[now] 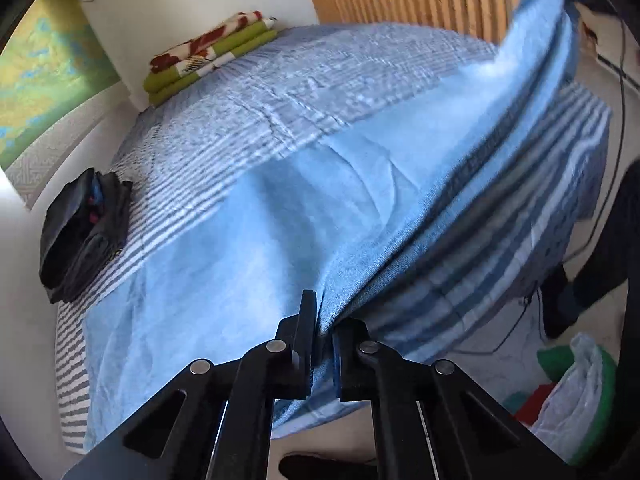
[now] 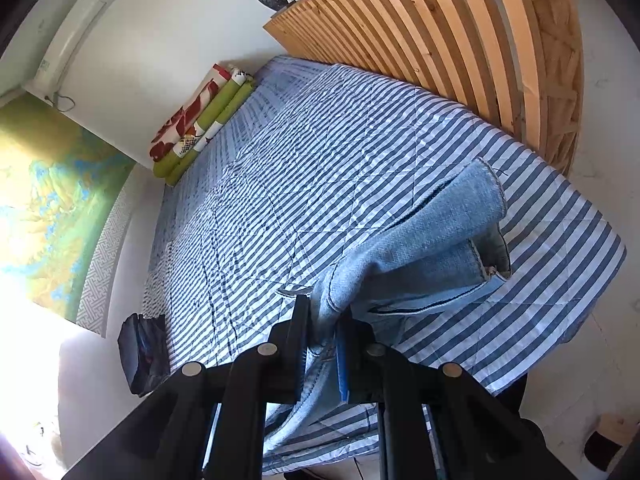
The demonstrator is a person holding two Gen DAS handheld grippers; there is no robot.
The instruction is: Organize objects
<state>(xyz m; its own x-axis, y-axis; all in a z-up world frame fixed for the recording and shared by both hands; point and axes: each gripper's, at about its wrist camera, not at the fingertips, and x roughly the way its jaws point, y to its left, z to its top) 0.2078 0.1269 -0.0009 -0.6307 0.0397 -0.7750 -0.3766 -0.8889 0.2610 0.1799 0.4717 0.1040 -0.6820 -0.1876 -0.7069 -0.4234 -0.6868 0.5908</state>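
A pair of light blue jeans (image 1: 256, 232) is held up over a bed with a blue-and-white striped cover (image 1: 256, 92). My left gripper (image 1: 323, 336) is shut on one end of the jeans, which spread wide and stretch up toward the top right. My right gripper (image 2: 324, 332) is shut on the other end of the jeans (image 2: 436, 236); the legs hang folded over the striped cover (image 2: 304, 168), hems pointing at the headboard.
A folded dark garment (image 1: 84, 232) lies at the bed's left edge, also in the right wrist view (image 2: 144, 352). A folded green and red floral blanket (image 1: 208, 56) sits at the far corner. A wooden slatted headboard (image 2: 460, 40) stands behind. A green basket with clothes (image 1: 576, 396) is on the floor.
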